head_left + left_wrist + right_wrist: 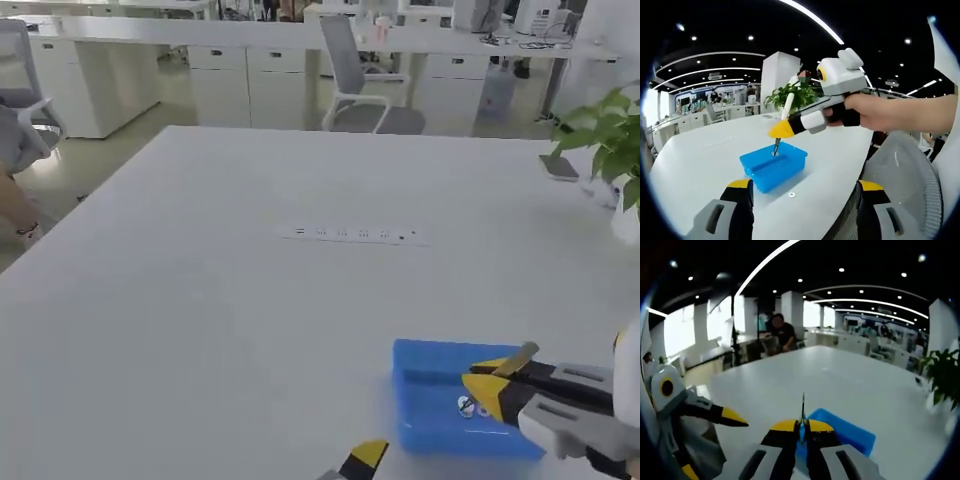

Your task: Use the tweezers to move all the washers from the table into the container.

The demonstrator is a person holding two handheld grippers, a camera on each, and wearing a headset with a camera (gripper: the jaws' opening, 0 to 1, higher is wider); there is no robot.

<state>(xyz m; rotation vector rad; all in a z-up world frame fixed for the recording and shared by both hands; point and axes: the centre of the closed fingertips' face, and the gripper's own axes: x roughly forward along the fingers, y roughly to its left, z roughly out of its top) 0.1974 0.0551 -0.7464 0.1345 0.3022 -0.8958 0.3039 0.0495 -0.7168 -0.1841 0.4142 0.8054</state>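
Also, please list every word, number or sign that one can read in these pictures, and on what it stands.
None can be read.
The small marks on the strip set in the table are too blurred to tell.
The blue container shows no label.

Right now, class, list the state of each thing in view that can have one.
Blue plastic container: upright, open-topped.
Left tongs: open, empty.
Right tongs: shut on thin metal tweezers, tips down over container.
Small metal washer: flat on white table, outside container.
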